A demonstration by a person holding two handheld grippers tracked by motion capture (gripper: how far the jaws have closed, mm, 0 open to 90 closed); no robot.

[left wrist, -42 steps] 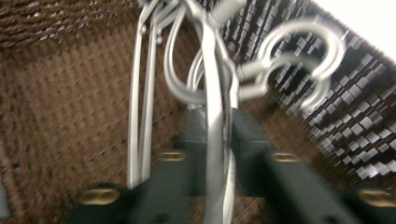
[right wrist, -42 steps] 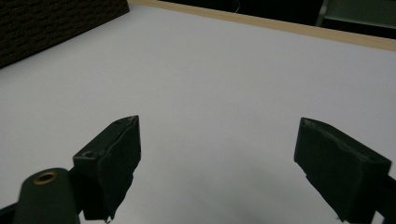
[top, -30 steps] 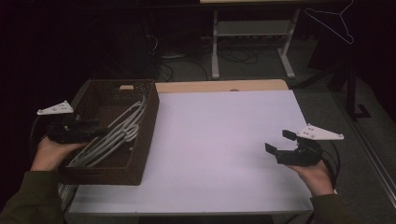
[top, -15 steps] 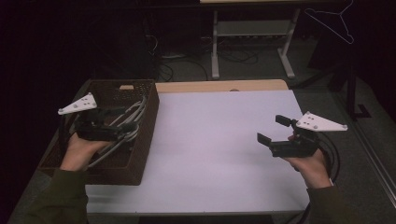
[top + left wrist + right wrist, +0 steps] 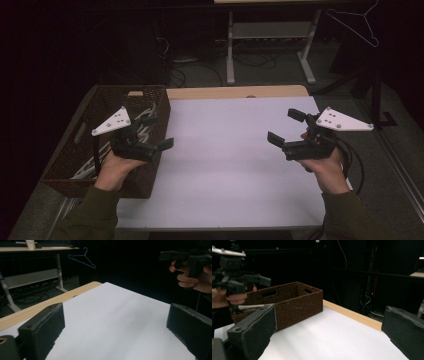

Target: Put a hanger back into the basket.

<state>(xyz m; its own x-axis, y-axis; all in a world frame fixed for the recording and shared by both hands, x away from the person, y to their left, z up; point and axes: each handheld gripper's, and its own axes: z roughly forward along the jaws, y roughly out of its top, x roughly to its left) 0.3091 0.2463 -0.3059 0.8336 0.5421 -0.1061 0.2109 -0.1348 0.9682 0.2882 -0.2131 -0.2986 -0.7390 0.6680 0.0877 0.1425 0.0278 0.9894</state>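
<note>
Each gripper, left (image 5: 156, 131) and right (image 5: 286, 127), is matte black with two blocky jaws. On top sits a pale three-cornered plate (with small dark screw holes). A black cable trails from the right one. Sleeves are olive green.

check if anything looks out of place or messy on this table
Nothing is spilled or damaged. The white hangers lie in a loose tangle inside the brown wicker basket, which sits at the table's left edge. One oddity: a wire hanger hangs in the dark background, away from the rest. Both the left gripper and right gripper are open and empty.
</note>
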